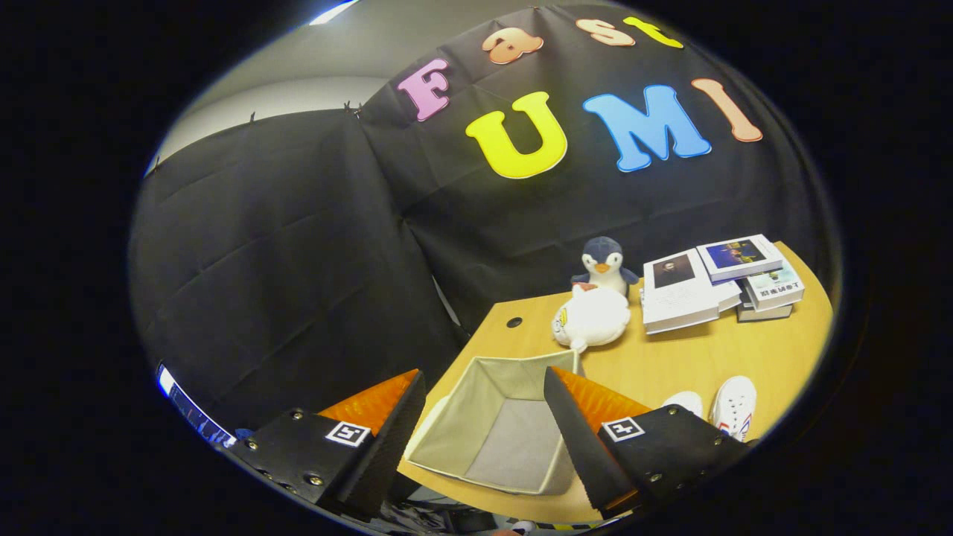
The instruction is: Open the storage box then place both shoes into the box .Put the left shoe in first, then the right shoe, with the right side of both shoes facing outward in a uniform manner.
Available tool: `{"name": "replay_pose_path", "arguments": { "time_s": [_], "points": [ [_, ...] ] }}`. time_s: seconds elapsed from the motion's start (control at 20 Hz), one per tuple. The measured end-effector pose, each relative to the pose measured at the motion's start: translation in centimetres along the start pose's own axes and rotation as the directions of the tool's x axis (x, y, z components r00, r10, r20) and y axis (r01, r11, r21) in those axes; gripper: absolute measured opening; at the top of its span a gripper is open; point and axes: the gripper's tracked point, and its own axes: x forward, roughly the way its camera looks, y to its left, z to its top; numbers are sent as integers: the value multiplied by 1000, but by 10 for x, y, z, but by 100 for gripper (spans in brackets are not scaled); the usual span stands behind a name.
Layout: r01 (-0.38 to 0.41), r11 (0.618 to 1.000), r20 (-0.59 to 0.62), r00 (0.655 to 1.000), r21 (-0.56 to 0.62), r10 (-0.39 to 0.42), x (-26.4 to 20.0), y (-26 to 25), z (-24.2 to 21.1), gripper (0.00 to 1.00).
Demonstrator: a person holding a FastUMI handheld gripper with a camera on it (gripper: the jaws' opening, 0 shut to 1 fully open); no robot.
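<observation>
1. Gripper view: the hand-held gripper is seen with its fingers spread wide apart and nothing gripped; it is held above the near end of the table, tilted, apparently so that the work area can be taken in before a first grasp is chosen.
2. The storage box, a grey fabric bin, is seen between and just ahead of the fingers; its mouth is already open upward and nothing is seen inside; its long axis is judged to run away from the hand-held gripper, towards the plush toys.
3. The shoes, a white pair, are set side by side on the table just beyond the right finger, partly hidden by it; their long axes are judged to run roughly parallel to the box's, though which end is the toe cannot be told; neither has been placed yet, so the left shoe is judged to be the next target.
4. Beyond the box, a white plush toy and a penguin toy are seen, with a stack of books to their right, well clear of the task.
</observation>
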Motion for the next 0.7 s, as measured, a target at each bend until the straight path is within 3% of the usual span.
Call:
{"name": "replay_pose_path", "arguments": {
  "time_s": [0.45,0.7],
  "points": [
    [205,974,-58,976,-92,-211,-16,-108,-36,98],
    [271,951,-118,950,-148,-289,-23,-157,-67,98]
  ]
}}
